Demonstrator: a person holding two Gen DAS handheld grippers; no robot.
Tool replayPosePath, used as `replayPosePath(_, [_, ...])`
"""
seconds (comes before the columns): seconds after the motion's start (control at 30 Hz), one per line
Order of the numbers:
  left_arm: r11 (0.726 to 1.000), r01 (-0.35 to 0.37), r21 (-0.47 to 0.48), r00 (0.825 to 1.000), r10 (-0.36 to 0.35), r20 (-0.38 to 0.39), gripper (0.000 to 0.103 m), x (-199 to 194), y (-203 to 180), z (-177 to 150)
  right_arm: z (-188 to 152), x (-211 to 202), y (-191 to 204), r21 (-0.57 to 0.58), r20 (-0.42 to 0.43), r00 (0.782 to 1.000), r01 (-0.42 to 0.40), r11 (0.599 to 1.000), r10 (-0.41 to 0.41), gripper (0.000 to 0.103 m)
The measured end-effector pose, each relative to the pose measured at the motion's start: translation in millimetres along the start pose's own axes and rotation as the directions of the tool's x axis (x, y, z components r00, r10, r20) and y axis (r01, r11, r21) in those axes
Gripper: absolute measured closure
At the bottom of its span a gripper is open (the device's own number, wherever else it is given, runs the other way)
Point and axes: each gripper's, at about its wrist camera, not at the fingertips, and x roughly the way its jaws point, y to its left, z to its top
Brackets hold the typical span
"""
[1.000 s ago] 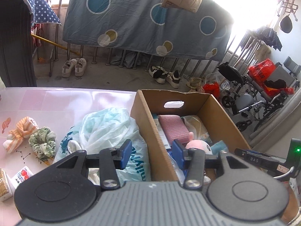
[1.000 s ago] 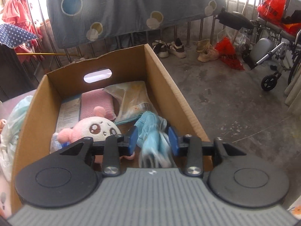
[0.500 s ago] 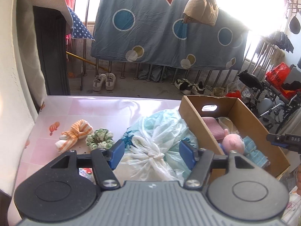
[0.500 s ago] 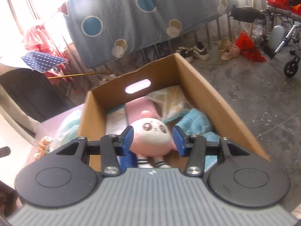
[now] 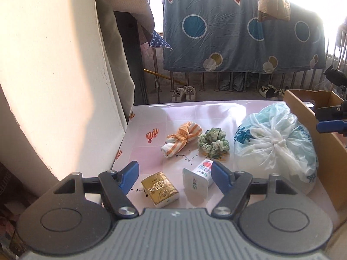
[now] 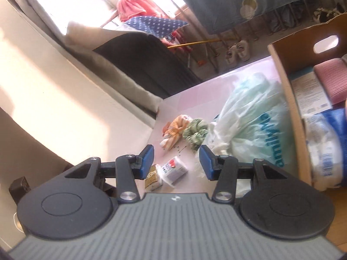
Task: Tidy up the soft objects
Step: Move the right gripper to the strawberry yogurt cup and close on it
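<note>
An orange-striped knotted cloth (image 5: 183,137) (image 6: 174,130) and a green scrunchie (image 5: 213,143) (image 6: 195,133) lie side by side on the pink table (image 5: 151,117). A tied plastic bag (image 5: 275,143) (image 6: 253,125) sits to their right, against the cardboard box (image 5: 329,151) (image 6: 290,99). My left gripper (image 5: 175,173) hovers near the table's front edge; its jaws are opening with nothing gripped. My right gripper (image 6: 176,160) is open and empty, tilted, looking at the same items. One of its blue pads (image 5: 328,126) shows over the box.
A gold tissue pack (image 5: 159,189) (image 6: 153,177) and a white pack (image 5: 198,179) (image 6: 174,169) lie just under the left fingertips. The box holds a pink towel (image 6: 331,78) and wrapped packs. A cream wall (image 5: 54,75) borders the table's left side.
My left gripper swung left from the box to the table's small items and widened. My right gripper dropped the light-blue cloth in the box, then turned left toward the table.
</note>
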Motion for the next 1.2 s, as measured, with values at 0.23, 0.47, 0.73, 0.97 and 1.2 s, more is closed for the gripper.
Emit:
replayPosePath(0.23, [0.997,0.069,-0.026,0.997,-0.069,-0.033,0.038,28,-2,-34,-24,79,29,-0.006,-0.137,0.989,-0.064,0.998,0.062,0.057])
replayPosePath(0.47, [0.983,0.087,-0.159,0.988,-0.105,-0.111,0.057,72,6,-52,-26,156,50,-0.124,-0.245,0.969,-0.043,0.991,0.012,0.062])
replayPosePath(0.73, [0.972,0.024,-0.233,0.988,-0.059,-0.145,0.057,81,40,-51,-12,237,67,-0.411,-0.296,0.934,0.067,0.909,-0.202,0.02])
replayPosePath(0.97, [0.959,-0.009,-0.283,0.986,-0.038,-0.16,0.057,82,64,-51,-33,290,62,-0.516,-0.369,0.875,0.088,0.852,-0.314,0.021])
replayPosePath(1.2, [0.957,-0.02,-0.29,0.988,-0.026,-0.153,0.057,72,72,-54,-28,283,41,-0.327,-0.415,0.883,0.083,0.941,-0.222,0.039])
